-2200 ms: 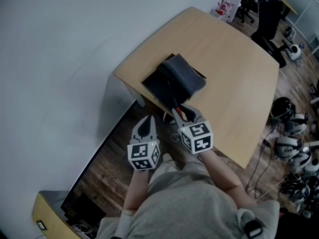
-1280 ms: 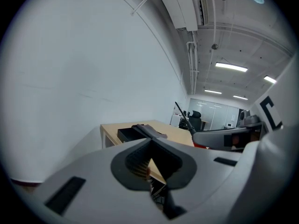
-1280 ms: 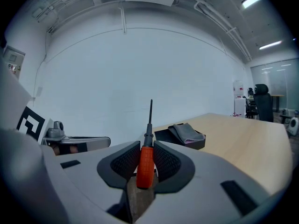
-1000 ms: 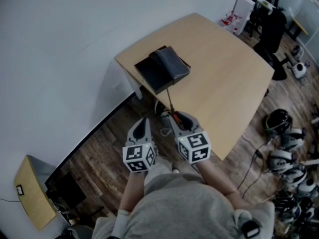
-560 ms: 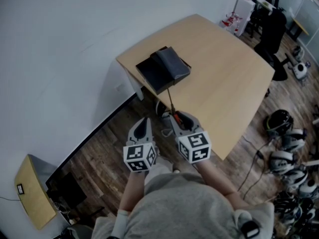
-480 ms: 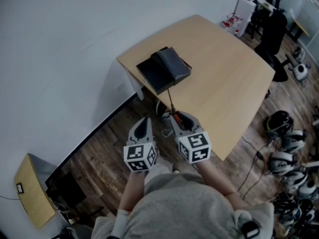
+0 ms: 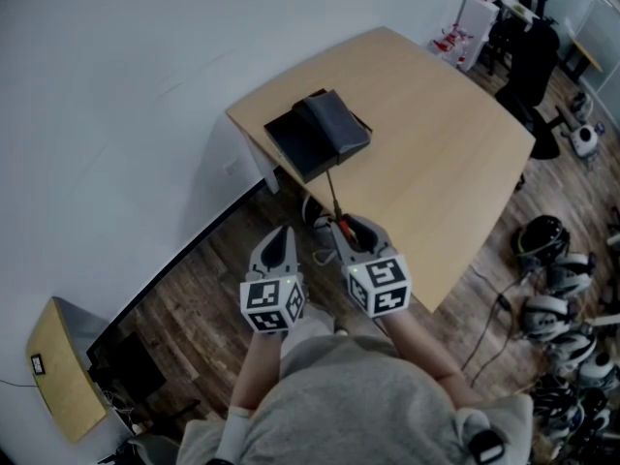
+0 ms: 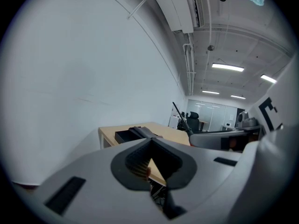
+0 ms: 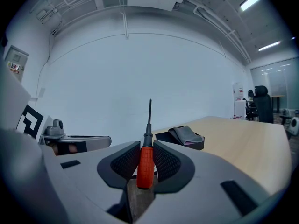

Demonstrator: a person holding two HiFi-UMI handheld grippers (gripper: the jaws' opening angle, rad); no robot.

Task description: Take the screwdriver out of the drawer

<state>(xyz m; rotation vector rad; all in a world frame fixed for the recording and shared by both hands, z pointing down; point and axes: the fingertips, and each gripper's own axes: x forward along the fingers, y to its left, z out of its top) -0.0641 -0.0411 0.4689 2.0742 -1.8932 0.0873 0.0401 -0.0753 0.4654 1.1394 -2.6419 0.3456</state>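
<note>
The screwdriver [image 9: 145,166] is seen with a matt orange plastic handle and a thin dark metal shaft. The right gripper [image 9: 147,144] is shelled in smooth matt grey plastic, and its pads [image 9: 125,164] are cross-ribbed in black rubber. The table [image 7: 436,163] is topped in smooth pale wood. The drawer [image 7: 291,148] is finished matt black. The cloth [image 7: 334,124] is soft, grey and matt. The floor [image 7: 194,308] is laid in dark wood planks.

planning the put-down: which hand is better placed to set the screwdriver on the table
Right. The right tool grips the screwdriver by its orange handle, with the shaft aimed toward the table. The left tool is shut and empty beside it.
</note>
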